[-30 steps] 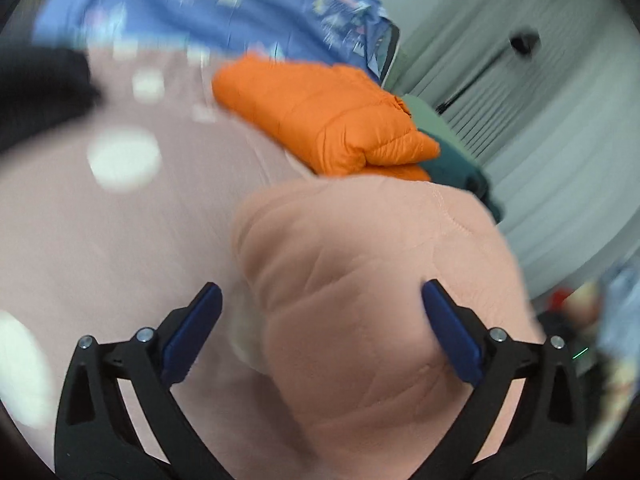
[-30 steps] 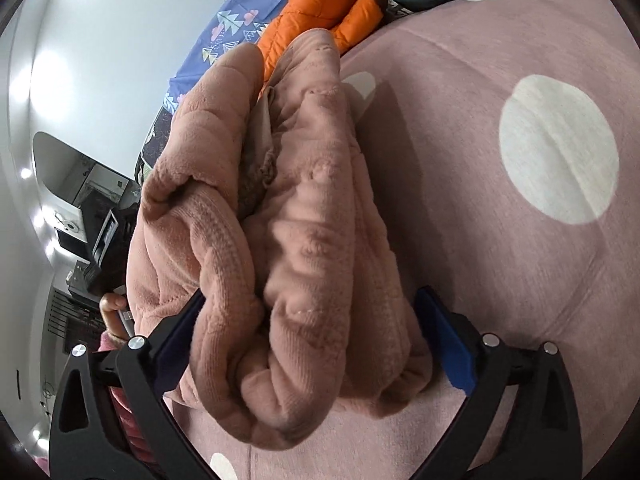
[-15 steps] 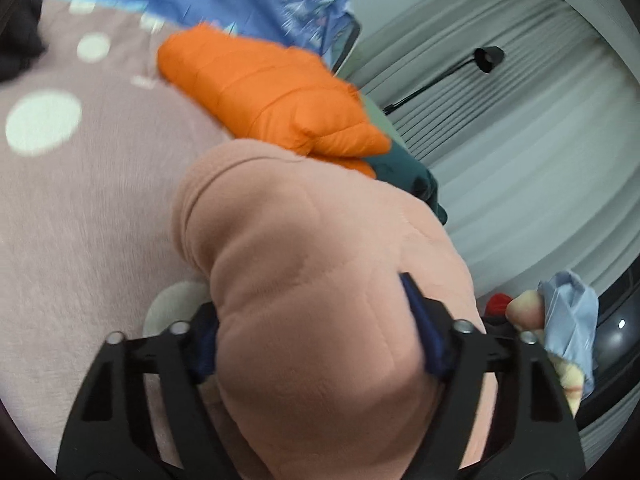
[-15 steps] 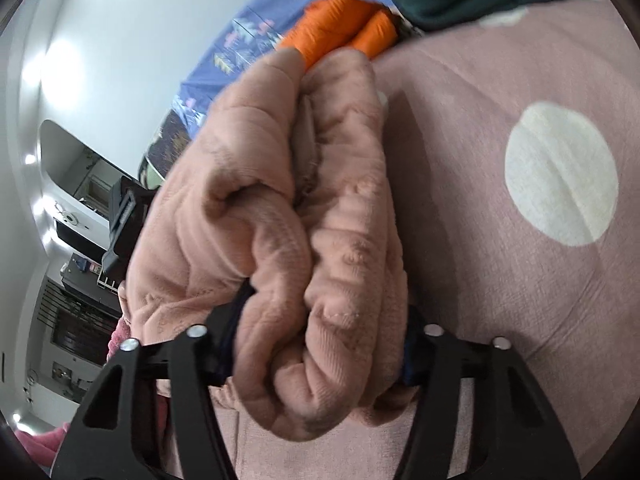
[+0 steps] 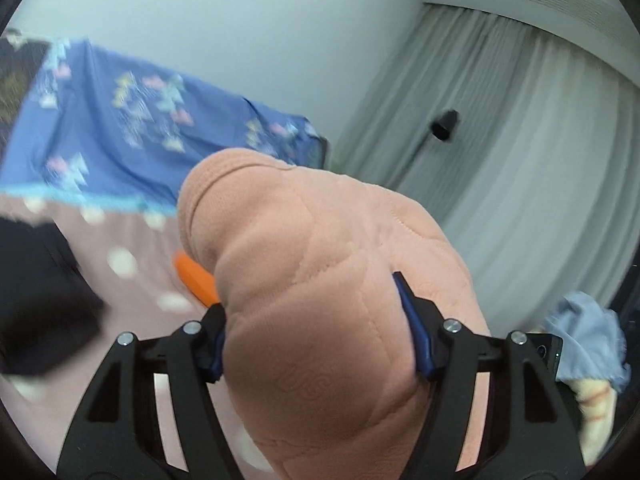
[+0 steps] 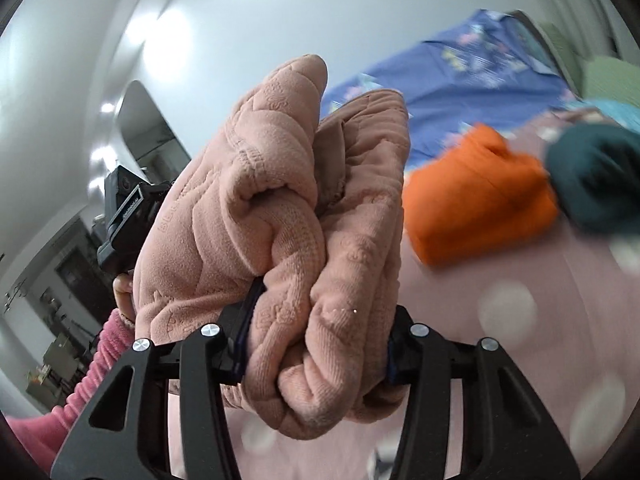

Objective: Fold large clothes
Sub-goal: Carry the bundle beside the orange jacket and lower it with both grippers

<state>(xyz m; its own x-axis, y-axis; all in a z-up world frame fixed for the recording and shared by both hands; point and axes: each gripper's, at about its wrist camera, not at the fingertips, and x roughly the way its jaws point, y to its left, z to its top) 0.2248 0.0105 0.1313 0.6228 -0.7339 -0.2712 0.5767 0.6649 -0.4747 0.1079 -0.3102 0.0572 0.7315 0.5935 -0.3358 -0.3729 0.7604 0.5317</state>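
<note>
**Folded pink fleece carried by both grippers**

Jaws of the left gripper [image 5: 320,344] are clamped on one end of the folded pink fleece garment [image 5: 320,280]; those of the right gripper [image 6: 316,344] are pinched on its other end. The bundle is held above the spotted bed cover [image 6: 540,280]. Both ends should be kept level, so that the folds are not loosened. One orange jacket [image 6: 476,208] and one dark green garment [image 6: 596,176] are counted near the bed's far edge.

Pale wall [image 5: 200,20], grey curtains [image 5: 520,140] at right, w/ dotted pink bedspread [image 6: 520,288] below.
</note>
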